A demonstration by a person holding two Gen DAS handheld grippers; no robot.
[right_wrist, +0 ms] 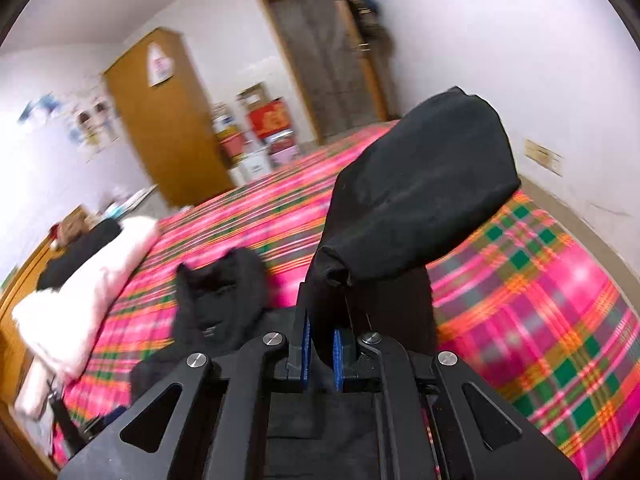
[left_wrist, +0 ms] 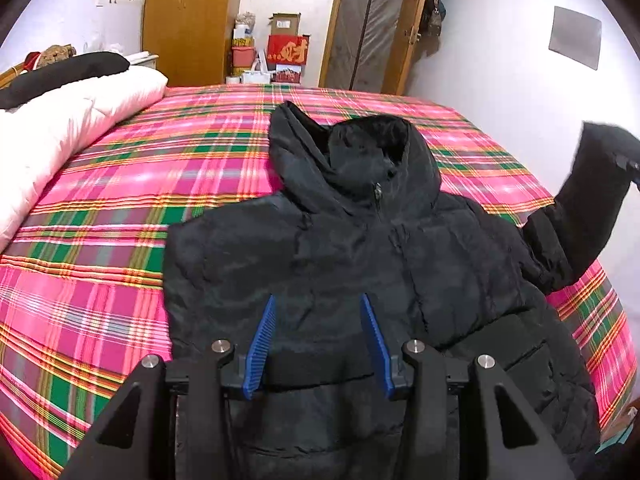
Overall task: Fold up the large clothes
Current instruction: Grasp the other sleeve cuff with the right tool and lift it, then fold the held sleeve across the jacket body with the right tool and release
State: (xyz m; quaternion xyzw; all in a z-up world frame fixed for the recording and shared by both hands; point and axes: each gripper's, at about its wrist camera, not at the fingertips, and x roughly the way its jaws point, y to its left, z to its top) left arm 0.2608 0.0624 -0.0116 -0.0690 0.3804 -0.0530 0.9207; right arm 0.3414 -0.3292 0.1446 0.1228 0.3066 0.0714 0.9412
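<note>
A black hooded puffer jacket [left_wrist: 360,248] lies face up on the pink plaid bed sheet [left_wrist: 120,208], hood toward the far side. One sleeve is folded across its front. That sleeve's ribbed cuff [left_wrist: 316,370] fills the gap between the blue pads [left_wrist: 260,344] of my left gripper [left_wrist: 318,298], which is shut on it low over the jacket's body. The other sleeve [left_wrist: 588,208] rises off the bed at the right. My right gripper [right_wrist: 320,344] is shut on that raised sleeve [right_wrist: 420,192], whose end bulges up past the fingers. The hood [right_wrist: 220,292] shows below it.
A white quilt [left_wrist: 60,128] with a dark garment [left_wrist: 64,72] on it lies along the bed's left side. A wooden wardrobe [left_wrist: 188,20], stacked boxes [left_wrist: 280,48] and a door [left_wrist: 372,28] stand beyond the bed. A white wall [right_wrist: 560,100] runs close along the right edge.
</note>
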